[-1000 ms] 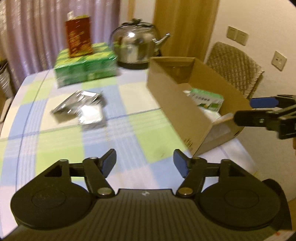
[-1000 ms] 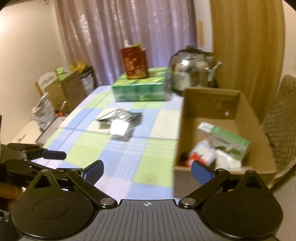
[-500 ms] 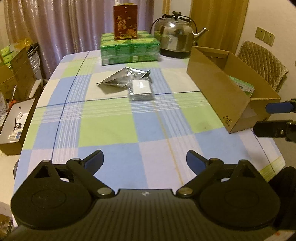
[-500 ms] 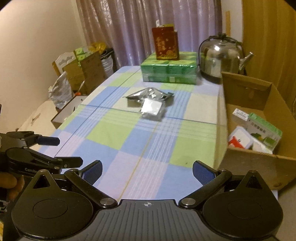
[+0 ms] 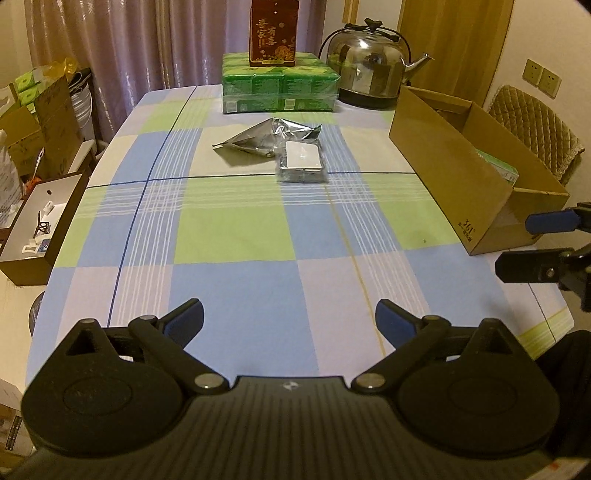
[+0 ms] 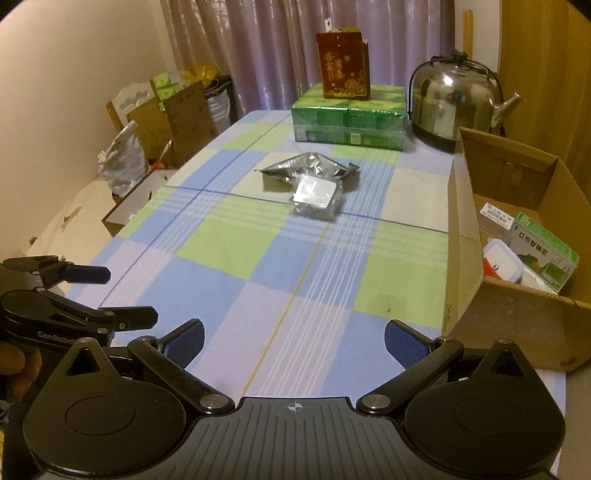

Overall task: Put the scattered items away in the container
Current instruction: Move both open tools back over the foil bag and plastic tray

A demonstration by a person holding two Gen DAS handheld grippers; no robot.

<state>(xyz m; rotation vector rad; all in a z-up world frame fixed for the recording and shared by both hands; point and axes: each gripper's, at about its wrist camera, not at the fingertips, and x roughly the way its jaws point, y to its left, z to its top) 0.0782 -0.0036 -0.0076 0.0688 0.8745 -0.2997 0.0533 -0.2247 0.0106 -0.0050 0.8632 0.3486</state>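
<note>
A silver foil pouch (image 5: 267,140) (image 6: 308,170) and a small packet with a white label (image 5: 302,162) (image 6: 316,197) lie together in the far middle of the checked tablecloth. An open cardboard box (image 5: 458,173) (image 6: 517,236) stands at the right edge. It holds a green-and-white carton (image 6: 543,251) and a white tub (image 6: 502,264). My left gripper (image 5: 290,321) is open and empty above the near table edge. My right gripper (image 6: 293,339) is open and empty at the near edge, left of the box.
A green wrapped pack (image 5: 279,86) with a red carton (image 5: 273,33) on top and a steel kettle (image 5: 369,66) stand at the far end. An open tray box (image 5: 35,221) and cardboard boxes (image 5: 40,125) stand left of the table. A padded chair (image 5: 532,129) is behind the box.
Both grippers have pulled back toward the near table edge, so more of the table shows. The left gripper's jaws have opened wider. The items on the table have not moved.
</note>
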